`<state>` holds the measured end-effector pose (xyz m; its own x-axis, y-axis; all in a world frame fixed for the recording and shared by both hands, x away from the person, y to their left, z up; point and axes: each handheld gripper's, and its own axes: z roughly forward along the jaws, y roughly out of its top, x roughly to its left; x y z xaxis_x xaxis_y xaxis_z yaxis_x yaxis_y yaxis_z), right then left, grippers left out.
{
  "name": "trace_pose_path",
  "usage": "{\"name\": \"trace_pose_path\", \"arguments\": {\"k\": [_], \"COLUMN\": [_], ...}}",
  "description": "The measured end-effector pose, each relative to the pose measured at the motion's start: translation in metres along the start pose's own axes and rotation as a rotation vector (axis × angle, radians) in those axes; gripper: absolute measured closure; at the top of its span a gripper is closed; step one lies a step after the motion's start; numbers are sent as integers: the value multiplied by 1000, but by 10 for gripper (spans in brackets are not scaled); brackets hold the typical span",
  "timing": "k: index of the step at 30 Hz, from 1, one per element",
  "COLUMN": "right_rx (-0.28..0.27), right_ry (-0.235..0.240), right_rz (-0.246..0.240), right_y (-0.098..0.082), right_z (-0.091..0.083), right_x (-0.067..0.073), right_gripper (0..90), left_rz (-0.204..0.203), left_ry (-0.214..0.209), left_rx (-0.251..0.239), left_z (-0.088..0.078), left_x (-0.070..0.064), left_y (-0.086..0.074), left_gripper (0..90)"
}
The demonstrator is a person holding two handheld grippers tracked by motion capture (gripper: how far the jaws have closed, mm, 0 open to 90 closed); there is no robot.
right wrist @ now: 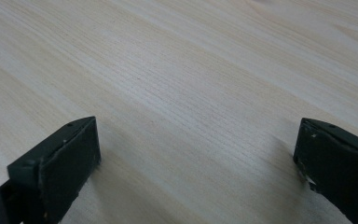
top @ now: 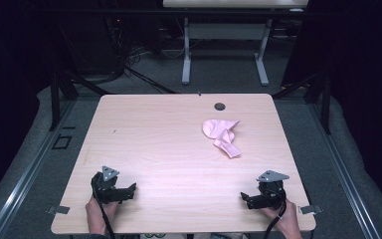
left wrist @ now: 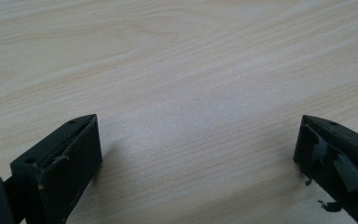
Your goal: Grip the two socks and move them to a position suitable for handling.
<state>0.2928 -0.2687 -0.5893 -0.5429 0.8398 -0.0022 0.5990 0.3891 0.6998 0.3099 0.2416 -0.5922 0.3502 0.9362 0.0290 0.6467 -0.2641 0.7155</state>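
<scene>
Left claw [top: 131, 189]: near left of the table [top: 154, 149], held in a hand [top: 98, 211], jaws wide apart over bare wood, gripping nothing.
Right claw [top: 245, 198]: near right, held in a hand [top: 284, 217], jaws wide apart, gripping nothing.
Pink cloth [top: 222, 135]: crumpled, right of centre, farther back, well apart from both claws.
Round hole [top: 220, 106]: at the far edge, just beyond the cloth.
</scene>
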Motion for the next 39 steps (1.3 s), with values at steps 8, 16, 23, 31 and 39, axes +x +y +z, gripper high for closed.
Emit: {"name": "trace_pose_path", "arguments": {"k": [8,16,23,31,39], "right_rx": [1,-2,8,-12,24], "right_ry": [-20,-30,-33,-11,47], "right_rz": [23,47,56,77,53], "right_y": [2,3,5,34,89], "right_z": [1,2,2,-15,-5], "right_x": [1,0,-1,-7,-14], "right_gripper": [1,9,13,17,25], "left_rz": [-2,-17,-15,-16,-15], "left_ry": [1,-11,-11,-10,-10], "left_rx": [-1,4,5,4,4], "left_z": [0,1,1,1,1], "left_x": [-1,1,1,1,1], "left_y": [0,1,1,1,1], "left_gripper": [6,4,5,5,5]}}
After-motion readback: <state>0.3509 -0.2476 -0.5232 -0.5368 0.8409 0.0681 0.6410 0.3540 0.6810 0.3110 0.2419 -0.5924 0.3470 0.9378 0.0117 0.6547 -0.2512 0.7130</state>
